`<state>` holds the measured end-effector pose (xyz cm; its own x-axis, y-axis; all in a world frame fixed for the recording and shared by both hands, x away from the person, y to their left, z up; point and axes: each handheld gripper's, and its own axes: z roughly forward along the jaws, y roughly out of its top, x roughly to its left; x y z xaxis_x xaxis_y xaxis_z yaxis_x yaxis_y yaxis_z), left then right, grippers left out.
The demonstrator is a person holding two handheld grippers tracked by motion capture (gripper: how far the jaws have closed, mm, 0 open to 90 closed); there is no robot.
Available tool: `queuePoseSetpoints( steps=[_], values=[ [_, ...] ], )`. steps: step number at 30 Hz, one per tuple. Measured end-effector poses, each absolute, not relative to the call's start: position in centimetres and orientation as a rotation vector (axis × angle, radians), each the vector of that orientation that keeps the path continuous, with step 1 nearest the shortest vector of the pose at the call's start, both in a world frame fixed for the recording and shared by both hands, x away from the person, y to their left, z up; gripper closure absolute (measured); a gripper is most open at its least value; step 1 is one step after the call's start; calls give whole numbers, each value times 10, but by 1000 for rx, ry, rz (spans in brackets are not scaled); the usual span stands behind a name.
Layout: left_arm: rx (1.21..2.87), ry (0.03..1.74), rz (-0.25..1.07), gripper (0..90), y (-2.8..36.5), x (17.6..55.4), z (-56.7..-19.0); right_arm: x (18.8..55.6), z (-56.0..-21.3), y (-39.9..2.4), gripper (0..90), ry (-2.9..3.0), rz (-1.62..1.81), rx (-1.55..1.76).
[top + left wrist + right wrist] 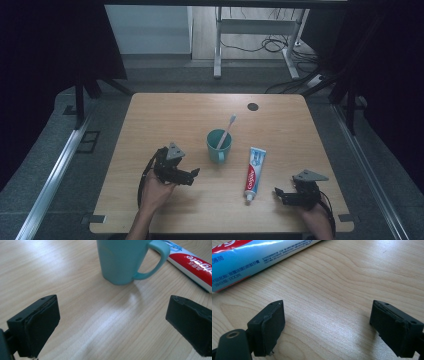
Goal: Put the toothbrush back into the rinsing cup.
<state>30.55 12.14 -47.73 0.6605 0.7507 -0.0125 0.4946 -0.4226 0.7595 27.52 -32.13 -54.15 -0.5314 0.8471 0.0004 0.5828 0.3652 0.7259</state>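
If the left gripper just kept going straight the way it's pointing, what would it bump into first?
Most likely the teal mug. The left gripper has open jaws with bare wooden table between it and the mug, which stands slightly right of centre ahead. The toothpaste tube lies farther right, beyond the handle.

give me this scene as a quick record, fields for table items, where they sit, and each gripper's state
surface: wooden table
mug: teal mug, upright near the middle, handle toward the person
toothbrush: toothbrush standing in the mug, head up
toothpaste: toothpaste tube lying flat right of the mug, cap toward the person
left gripper: left gripper open, empty, pointing at the mug
right gripper: right gripper open, empty, beside the tube's cap end
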Motion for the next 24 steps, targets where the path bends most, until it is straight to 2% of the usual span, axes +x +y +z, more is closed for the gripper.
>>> queuePoseSetpoints(
  steps=[24],
  values=[
    [2128,1045,461,0,136,276,-526,275,-542,-321,126,2257,972,1245]
  ],
)
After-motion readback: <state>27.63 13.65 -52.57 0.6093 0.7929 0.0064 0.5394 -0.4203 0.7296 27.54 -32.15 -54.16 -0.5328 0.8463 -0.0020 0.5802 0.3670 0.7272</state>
